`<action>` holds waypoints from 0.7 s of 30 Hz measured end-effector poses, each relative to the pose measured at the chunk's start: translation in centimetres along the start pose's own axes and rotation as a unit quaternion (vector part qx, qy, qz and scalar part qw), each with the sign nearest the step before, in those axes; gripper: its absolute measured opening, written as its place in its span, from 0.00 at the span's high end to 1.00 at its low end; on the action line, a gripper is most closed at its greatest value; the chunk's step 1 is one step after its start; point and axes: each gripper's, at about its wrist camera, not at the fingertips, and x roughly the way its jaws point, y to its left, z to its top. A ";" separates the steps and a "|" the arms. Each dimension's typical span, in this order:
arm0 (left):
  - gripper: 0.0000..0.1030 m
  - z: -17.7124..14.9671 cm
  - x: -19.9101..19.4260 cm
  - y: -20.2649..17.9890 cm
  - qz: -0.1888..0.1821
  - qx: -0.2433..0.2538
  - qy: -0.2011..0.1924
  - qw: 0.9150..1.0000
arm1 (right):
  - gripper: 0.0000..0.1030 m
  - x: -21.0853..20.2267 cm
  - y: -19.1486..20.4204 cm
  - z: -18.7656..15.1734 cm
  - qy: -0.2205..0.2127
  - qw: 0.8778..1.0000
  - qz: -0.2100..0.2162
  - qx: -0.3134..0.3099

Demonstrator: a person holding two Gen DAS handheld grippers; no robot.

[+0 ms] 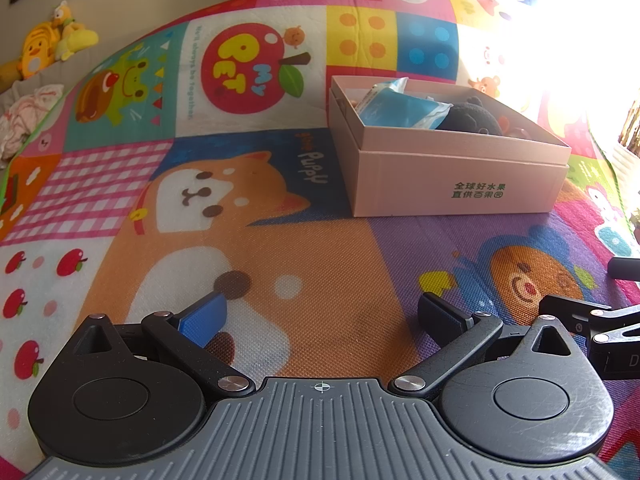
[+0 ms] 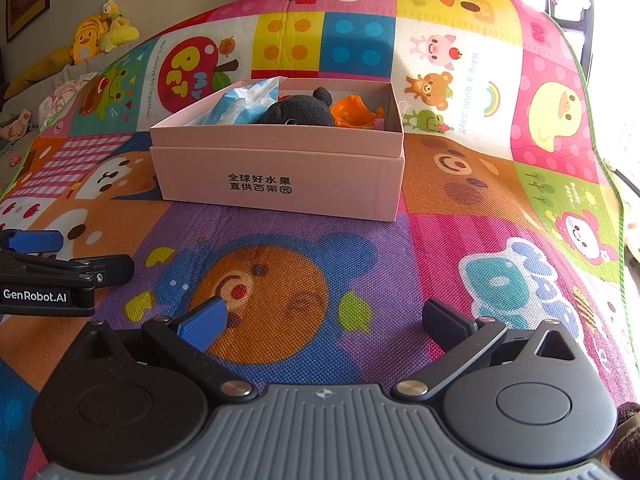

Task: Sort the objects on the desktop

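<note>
Both grippers are held low over the cartoon play mat (image 2: pixel 460 240), side by side, fingers spread apart and empty: the left gripper (image 1: pixel 322 316) over the orange puppy print, the right gripper (image 2: pixel 324 320) over the bear print. The pink cardboard box (image 2: pixel 280 184) stands at about 12 o'clock from the right gripper and about 1 o'clock from the left, well apart from both. Seen inside it: a blue-and-white packet (image 2: pixel 240 108) at the left, a black plush toy (image 2: pixel 300 112) in the middle, an orange plastic toy (image 2: pixel 352 114) at the right; whether anything lies beneath them cannot be told. No loose object is seen on the mat between grippers and box, so the sorting is judged near its end or between picks; only a dark fuzzy edge shows at the lower right corner of the right wrist view, unidentified. For any further pick, a fully opened jaw is advised, with approach from above, clear of the box's near wall, and release low inside, over the free space at the right end.
</note>
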 end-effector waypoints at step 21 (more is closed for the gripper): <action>0.00 -0.1 0.0 -0.1 -0.002 0.001 0.001 1.000 | 0.00 0.0 0.0 0.0 -0.001 1.000 0.001 0.001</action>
